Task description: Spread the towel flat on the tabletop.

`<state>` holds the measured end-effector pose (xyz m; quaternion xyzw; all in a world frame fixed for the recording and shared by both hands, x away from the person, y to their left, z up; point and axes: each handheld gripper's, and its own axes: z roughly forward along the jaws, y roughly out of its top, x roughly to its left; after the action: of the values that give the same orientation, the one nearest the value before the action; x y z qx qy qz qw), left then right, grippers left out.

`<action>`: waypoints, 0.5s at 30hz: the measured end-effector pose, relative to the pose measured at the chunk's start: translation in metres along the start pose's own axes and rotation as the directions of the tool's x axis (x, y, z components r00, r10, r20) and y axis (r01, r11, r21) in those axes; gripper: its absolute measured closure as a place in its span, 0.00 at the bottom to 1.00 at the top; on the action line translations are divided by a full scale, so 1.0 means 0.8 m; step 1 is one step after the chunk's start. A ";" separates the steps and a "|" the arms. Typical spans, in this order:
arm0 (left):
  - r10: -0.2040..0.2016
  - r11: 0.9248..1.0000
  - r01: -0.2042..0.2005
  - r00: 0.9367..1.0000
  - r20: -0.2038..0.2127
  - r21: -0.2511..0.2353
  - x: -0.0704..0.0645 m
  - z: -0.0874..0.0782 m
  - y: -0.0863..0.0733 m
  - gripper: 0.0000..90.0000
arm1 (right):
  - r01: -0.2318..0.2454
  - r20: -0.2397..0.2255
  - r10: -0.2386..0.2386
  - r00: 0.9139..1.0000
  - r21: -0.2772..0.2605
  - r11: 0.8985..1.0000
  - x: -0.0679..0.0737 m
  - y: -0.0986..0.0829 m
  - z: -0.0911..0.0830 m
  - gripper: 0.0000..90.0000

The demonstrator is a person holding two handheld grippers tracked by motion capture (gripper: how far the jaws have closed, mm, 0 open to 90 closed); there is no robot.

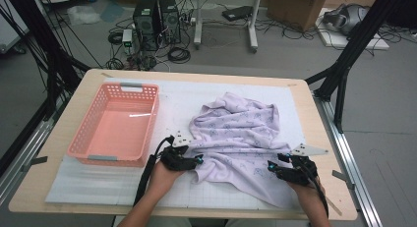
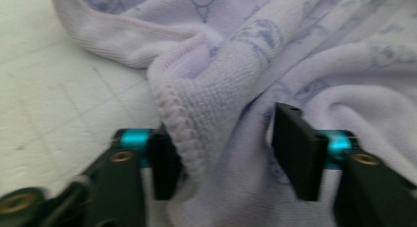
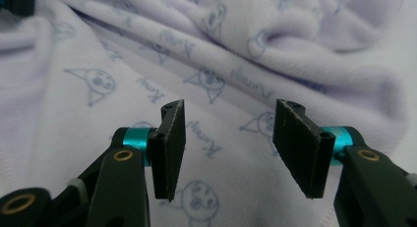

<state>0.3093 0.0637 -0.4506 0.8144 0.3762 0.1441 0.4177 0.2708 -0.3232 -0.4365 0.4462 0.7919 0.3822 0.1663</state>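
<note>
Partly bunched, the lilac towel (image 1: 236, 138) hid its far edges; both the left gripper (image 2: 223, 153) and the right gripper (image 3: 228, 148) gaped wide over it, grasping nothing.

Your forearms enter from bottom edge of high view, both angled inward and forward. Your left hand (image 1: 164, 175) wraps left gripper (image 1: 194, 160) — wrist low, jaws pointing right, black cable trailing back along forearm. In left gripper view, jaws stand apart, teal collars showing behind the pads. Your right hand (image 1: 307, 190) holds right gripper (image 1: 273, 167), jaws pointing left, grey plate on top. In right gripper view, jaws spread wide — pads parallel, gap clear between them. Grippers well apart, roughly level.
</note>
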 end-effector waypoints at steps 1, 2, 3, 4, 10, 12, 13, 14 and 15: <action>-0.005 1.000 0.005 1.000 0.006 -0.004 0.003 -0.001 0.000 0.72 | 0.008 0.002 -0.008 1.000 0.019 1.000 -0.001 0.000 0.007 0.58; -0.023 1.000 0.024 0.999 0.035 -0.005 0.006 -0.002 -0.001 0.84 | 0.016 0.004 -0.016 1.000 0.046 0.999 0.000 -0.001 0.013 0.64; -0.033 0.999 0.033 0.999 0.039 -0.006 0.007 -0.002 -0.001 0.91 | 0.029 0.016 -0.030 0.999 0.040 0.999 0.001 -0.001 0.016 0.71; -0.023 1.000 0.023 0.999 0.036 -0.013 0.007 -0.002 -0.001 0.93 | 0.030 0.024 -0.031 0.999 0.042 0.999 0.000 0.001 0.016 0.78; -0.078 0.992 0.079 0.997 0.018 -0.099 0.013 -0.005 0.003 0.94 | 0.020 0.045 -0.020 0.999 0.013 1.000 -0.017 0.008 0.019 0.98; -0.099 0.988 0.098 0.995 -0.006 -0.116 0.019 -0.004 0.004 0.94 | 0.002 0.086 -0.001 0.996 -0.009 1.000 -0.024 0.013 0.022 1.00; -0.115 0.986 0.113 0.993 -0.015 -0.123 0.023 -0.004 0.004 0.94 | 0.006 0.110 -0.003 0.994 -0.024 1.000 -0.030 0.015 0.024 1.00; -0.142 0.982 0.139 0.990 -0.022 -0.126 0.027 -0.003 0.003 0.94 | -0.020 0.123 0.024 0.992 -0.031 0.999 -0.036 0.016 0.026 1.00; -0.165 0.978 0.161 0.986 -0.025 -0.131 0.030 -0.001 0.003 0.94 | -0.038 0.134 0.043 0.990 -0.041 0.998 -0.042 0.018 0.028 1.00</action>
<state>0.3260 0.0812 -0.4502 0.7496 0.4391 0.1479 0.4726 0.3109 -0.3369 -0.4430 0.4838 0.7621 0.3698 0.2200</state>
